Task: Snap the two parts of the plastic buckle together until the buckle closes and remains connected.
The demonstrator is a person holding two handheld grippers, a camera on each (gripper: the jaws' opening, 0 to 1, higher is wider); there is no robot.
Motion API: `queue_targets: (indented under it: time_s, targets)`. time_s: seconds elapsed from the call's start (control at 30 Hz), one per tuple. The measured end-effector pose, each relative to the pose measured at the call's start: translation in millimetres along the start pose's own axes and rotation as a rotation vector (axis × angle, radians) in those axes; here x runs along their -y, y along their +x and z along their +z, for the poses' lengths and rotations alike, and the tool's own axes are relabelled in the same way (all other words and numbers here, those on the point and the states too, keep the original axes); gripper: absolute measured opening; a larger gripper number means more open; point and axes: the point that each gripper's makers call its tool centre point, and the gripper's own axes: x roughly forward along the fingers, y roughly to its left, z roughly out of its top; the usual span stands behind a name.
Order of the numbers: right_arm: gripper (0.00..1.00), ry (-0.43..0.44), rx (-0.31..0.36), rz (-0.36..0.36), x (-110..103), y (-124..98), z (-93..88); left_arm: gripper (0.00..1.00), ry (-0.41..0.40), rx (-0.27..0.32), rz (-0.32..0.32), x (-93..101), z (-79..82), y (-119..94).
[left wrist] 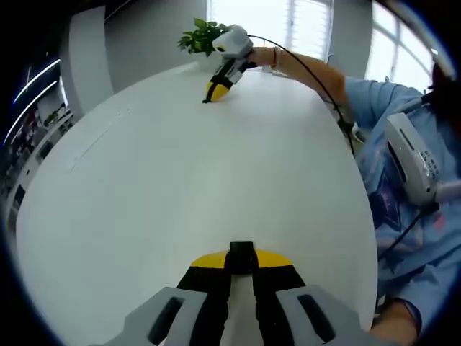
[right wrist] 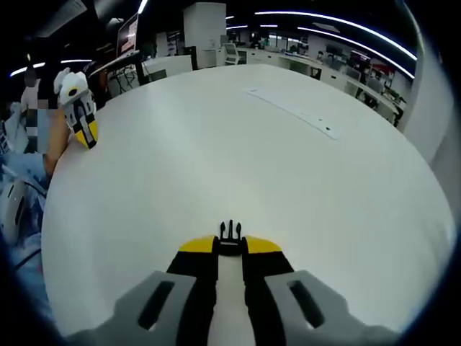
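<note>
A wide white desk (left wrist: 166, 180) stood in an office, with bright shuttered windows (left wrist: 288, 21) behind it in the left gripper view and rows of workstations under ceiling light strips (right wrist: 338, 40) beyond its far edge in the right gripper view. In the left gripper view, a faint rectangular panel (left wrist: 97, 140) lay flush in the desk toward the left, and a green plant (left wrist: 203, 36) stood at the far edge. Low in that view, the left gripper (left wrist: 241, 265) had its yellow-tipped jaws closed on a black socket (left wrist: 241, 256), the boxy half of the buckle, held just over the desk. Far off near the plant, the right gripper (left wrist: 214, 92) pointed down at the desk, carried by a person whose blue sleeve (left wrist: 389, 101) filled the right side of the view. In the right gripper view, the left gripper (right wrist: 88, 138) showed at the far left, well apart across the desk, with its yellow tips close to the surface. At the lower centre, the right gripper (right wrist: 230, 249) was clamped on a black prong (right wrist: 230, 232), the pronged half of the buckle, whose tines stuck out past the jaw tips above the desk. The same flush panel (right wrist: 292, 109) ran across the desk to the right. The two buckle halves were far apart, each in its own gripper.
</note>
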Motion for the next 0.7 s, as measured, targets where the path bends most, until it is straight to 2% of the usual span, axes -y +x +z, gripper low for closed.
queue_targets:
  time_s: [0.13, 0.33, 0.7]
  targets:
    - [0.13, -0.008, 0.001, 0.002, -4, -2, -0.4, 0.1, 0.003, -0.003, 0.002, 0.2, 0.6, 0]
    - [0.13, -0.047, -0.004, 0.03, -23, -3, -2.0, 0.1, -0.002, 0.001, -0.002, -1.2, 0.8, 0]
    - [0.13, -0.09, -0.008, 0.065, -42, -2, -0.8, 0.1, -0.008, 0.003, -0.005, -1.8, 0.5, 0]
